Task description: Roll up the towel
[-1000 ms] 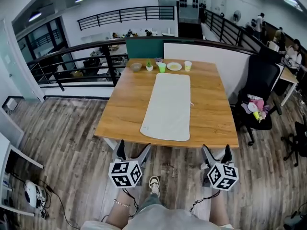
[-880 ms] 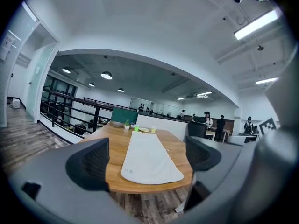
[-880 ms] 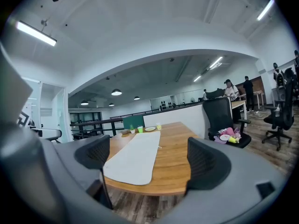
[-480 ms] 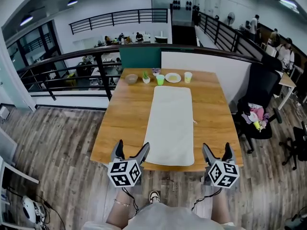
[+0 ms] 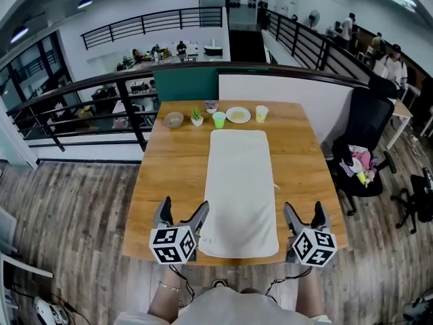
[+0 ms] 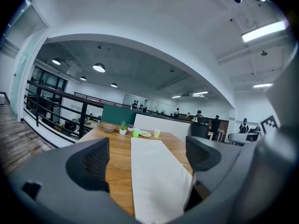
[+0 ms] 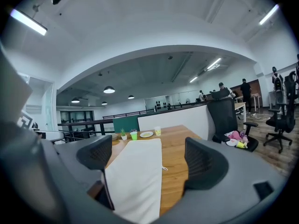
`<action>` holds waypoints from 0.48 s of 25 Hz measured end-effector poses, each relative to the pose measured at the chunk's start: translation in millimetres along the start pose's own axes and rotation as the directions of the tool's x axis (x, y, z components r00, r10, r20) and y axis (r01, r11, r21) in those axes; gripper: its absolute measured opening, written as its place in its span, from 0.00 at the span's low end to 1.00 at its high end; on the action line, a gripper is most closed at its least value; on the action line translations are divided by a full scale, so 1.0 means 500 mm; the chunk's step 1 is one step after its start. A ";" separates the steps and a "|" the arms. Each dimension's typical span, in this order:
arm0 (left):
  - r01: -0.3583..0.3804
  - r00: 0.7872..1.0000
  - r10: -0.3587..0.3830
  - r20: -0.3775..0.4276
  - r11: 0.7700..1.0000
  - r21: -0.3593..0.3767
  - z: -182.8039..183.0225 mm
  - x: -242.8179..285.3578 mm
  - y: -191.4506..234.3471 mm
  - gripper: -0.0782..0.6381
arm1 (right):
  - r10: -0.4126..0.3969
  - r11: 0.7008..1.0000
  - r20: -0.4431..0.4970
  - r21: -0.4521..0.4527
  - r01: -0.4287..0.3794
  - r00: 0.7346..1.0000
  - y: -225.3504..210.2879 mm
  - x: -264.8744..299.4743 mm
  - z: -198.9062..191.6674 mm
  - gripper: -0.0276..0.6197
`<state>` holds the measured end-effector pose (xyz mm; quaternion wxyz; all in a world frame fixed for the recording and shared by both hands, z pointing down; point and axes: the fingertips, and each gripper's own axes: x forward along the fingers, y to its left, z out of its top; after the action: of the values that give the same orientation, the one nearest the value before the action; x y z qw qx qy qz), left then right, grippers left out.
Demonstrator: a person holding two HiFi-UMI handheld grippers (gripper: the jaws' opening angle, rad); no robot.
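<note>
A long white towel (image 5: 240,188) lies flat and unrolled down the middle of the wooden table (image 5: 166,181), its near end at the table's front edge. My left gripper (image 5: 184,212) hovers open over the near edge, at the towel's left corner. My right gripper (image 5: 304,215) is to the right of the towel's near end; its jaws are wide and closing slightly, with nothing pressed between them. The towel (image 6: 154,171) stretches away ahead of the left gripper (image 6: 145,160). In the right gripper view the towel (image 7: 135,171) lies left of centre, ahead of the right gripper (image 7: 149,160).
At the table's far end stand a brown bowl (image 5: 173,119), a small potted plant (image 5: 197,118), a green cup (image 5: 218,119), a plate (image 5: 237,115) and a yellow cup (image 5: 262,113). A black office chair (image 5: 369,134) is at the right. A railing (image 5: 101,93) runs behind.
Both grippers have moved forward from over the floor to the table's near edge. The table and towel now sit closer in view. The towel itself has not moved.
</note>
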<state>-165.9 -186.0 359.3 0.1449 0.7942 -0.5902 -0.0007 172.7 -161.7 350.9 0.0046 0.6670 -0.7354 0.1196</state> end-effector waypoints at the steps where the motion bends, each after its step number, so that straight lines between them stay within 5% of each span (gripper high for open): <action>1: 0.004 1.000 -0.004 -0.009 1.000 -0.005 -0.005 0.014 0.002 0.82 | -0.002 1.000 -0.009 -0.001 0.002 1.000 -0.002 0.009 -0.005 0.80; 12: 0.013 0.998 -0.014 -0.060 1.000 -0.006 -0.022 0.056 0.003 0.82 | 0.054 0.998 -0.096 -0.009 -0.055 0.994 0.007 0.078 -0.036 0.80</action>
<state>-156.9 -209.9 374.9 0.1648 0.7974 -0.5802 0.0204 162.2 -196.1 374.2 0.0405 0.6400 -0.7531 0.1471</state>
